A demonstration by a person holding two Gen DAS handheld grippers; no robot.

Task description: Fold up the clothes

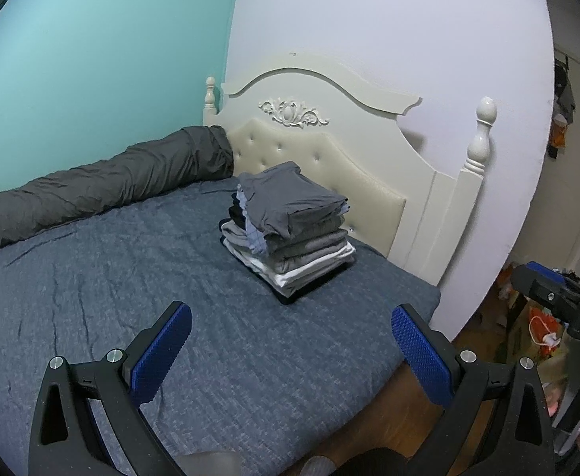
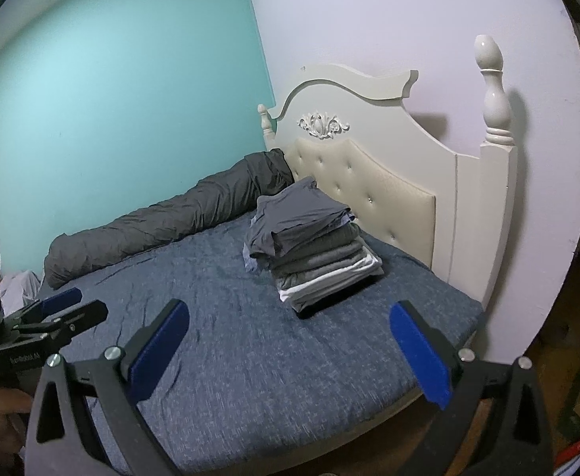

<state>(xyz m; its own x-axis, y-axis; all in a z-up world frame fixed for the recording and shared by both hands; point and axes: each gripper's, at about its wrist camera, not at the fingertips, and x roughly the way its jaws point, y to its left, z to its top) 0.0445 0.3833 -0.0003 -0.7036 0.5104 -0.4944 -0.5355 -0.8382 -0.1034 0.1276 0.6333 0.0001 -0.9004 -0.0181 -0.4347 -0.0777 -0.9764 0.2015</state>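
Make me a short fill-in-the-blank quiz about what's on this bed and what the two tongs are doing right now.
1. The stack of folded clothes sits near the cream tufted ____ of the bed.
2. The top garment on the stack is ____ in colour.
3. The rolled dark grey duvet lies along the ____ wall.
4. The left tongs and the right tongs are both ____ and hold nothing.

Missing words: headboard; grey; turquoise; open
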